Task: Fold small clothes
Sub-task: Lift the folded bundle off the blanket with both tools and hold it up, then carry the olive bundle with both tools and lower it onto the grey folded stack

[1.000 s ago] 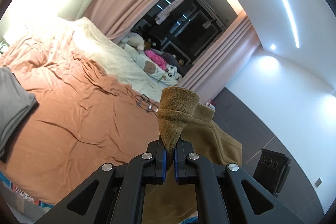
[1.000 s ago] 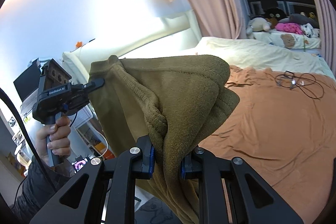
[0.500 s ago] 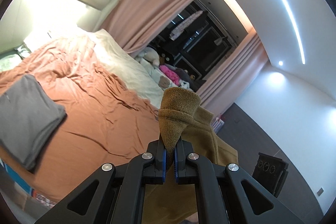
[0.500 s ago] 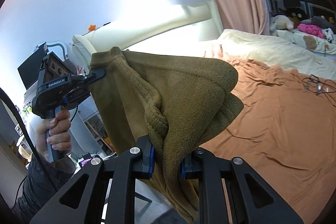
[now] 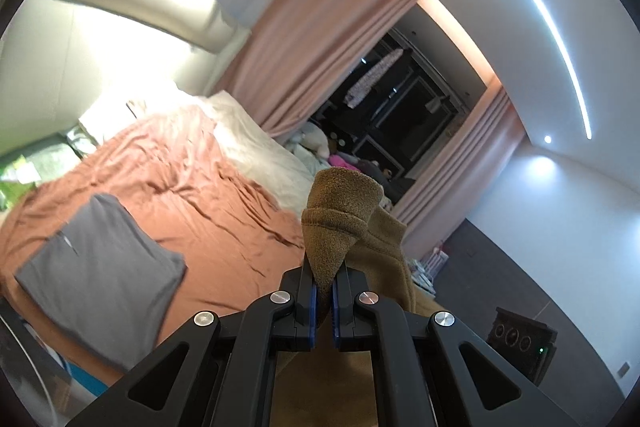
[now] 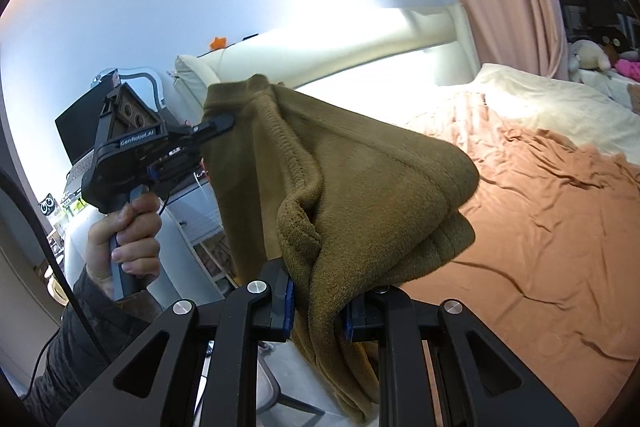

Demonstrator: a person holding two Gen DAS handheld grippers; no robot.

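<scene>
Over rust bedsheet, grey folded garment, pink curtains

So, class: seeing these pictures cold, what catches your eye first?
The olive-brown fleece garment, held up in the air between the left gripper and right gripper, both clamped on it. Behind it, the rust-orange bedsheet, with a folded grey garment lying at its near edge.
</scene>
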